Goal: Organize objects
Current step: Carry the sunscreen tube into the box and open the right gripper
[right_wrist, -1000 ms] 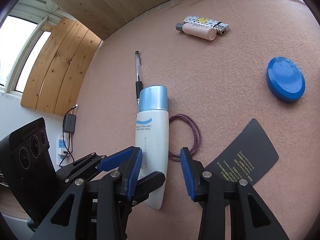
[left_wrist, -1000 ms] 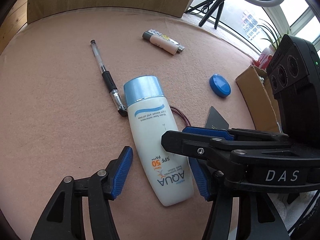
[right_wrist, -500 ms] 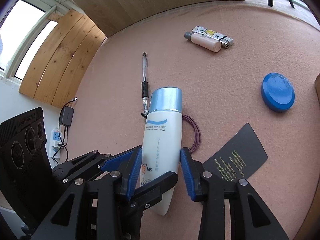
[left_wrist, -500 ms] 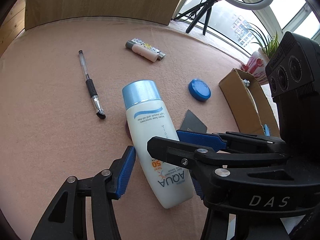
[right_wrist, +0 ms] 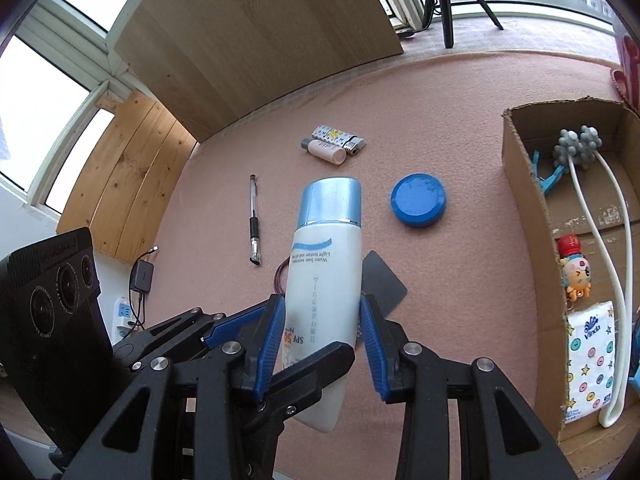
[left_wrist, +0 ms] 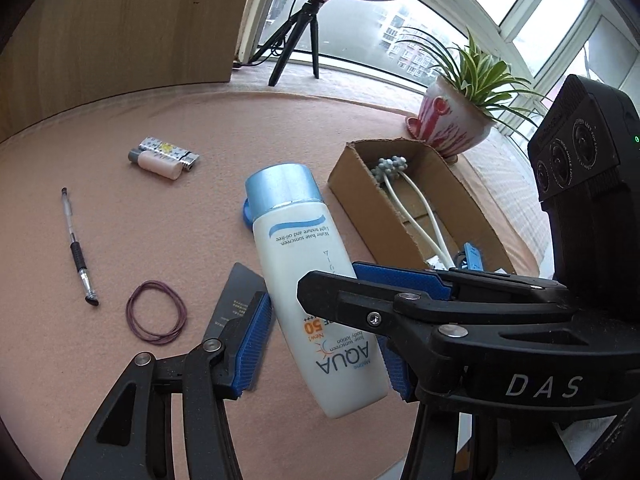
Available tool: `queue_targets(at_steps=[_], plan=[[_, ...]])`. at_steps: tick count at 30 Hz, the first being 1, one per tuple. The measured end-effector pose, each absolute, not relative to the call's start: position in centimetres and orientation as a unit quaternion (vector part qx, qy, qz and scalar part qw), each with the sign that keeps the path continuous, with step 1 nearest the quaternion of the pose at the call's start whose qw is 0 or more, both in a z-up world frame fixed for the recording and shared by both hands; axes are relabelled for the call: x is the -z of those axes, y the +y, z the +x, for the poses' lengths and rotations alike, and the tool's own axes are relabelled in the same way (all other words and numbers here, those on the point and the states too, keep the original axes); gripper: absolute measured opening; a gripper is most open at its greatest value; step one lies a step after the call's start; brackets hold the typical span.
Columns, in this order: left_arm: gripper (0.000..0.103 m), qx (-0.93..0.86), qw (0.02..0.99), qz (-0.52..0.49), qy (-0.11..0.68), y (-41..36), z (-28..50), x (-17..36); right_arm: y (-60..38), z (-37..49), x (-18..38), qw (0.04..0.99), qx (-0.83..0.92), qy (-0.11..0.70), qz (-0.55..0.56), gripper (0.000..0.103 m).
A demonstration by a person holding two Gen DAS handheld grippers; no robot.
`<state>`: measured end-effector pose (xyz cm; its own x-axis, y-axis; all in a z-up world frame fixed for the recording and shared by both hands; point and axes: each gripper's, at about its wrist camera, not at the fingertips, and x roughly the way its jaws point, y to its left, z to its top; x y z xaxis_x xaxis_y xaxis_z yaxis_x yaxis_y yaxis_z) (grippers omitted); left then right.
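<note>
A white sunscreen bottle [left_wrist: 300, 248] with a light blue cap hangs tilted above the pink table mat, cap pointing away. My left gripper [left_wrist: 326, 344] is shut on its lower body. My right gripper [right_wrist: 322, 320] is shut on the same bottle [right_wrist: 326, 264], and its blue pads [right_wrist: 276, 332] press both sides. Each gripper's fingers cross the other's view. To the right stands an open cardboard box [right_wrist: 524, 220] holding a massager, a tissue pack and a small toy. The bottle hides part of the black card [right_wrist: 384, 280].
On the mat lie a pen [right_wrist: 254, 220], a purple rubber band [left_wrist: 129, 312], a blue round lid [right_wrist: 418, 200], and a lighter [right_wrist: 336, 136] beside a small pink tube [right_wrist: 324, 150]. A potted plant [left_wrist: 448, 124] and a ring-light tripod [left_wrist: 296, 36] stand by the window.
Both grippers closed on the bottle and raised it off the mat. The rubber band that lay under it now shows, and the cardboard box has come fully into view.
</note>
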<state>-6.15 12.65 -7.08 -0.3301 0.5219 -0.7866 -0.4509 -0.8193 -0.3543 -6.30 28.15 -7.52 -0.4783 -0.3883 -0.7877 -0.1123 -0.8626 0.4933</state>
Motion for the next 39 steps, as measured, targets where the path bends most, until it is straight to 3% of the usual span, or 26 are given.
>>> queue_targets(at_steps=[19,37,38,39], plan=[[0.056,-0.794,0.377,-0.476,0.010,26.7,-5.5,5.9,40.3,-0.6,5.2,-0.005,0.842,-0.289,0.456,0.035],[0.056,-0.786,0.396,-0.474,0.037,30.9,-5.3,6.3,44.9,1.4,5.7,-0.028,0.840,-0.305,0.447,0.035],[0.057,-0.787,0.393,-0.474,0.039,30.9,-5.4,6.3,44.9,1.5,5.7,-0.028,0.841,-0.304,0.447,0.035],[0.064,-0.788,0.389,-0.475,0.040,30.9,-5.5,6.3,44.9,1.4,5.7,-0.029,0.842,-0.301,0.447,0.035]])
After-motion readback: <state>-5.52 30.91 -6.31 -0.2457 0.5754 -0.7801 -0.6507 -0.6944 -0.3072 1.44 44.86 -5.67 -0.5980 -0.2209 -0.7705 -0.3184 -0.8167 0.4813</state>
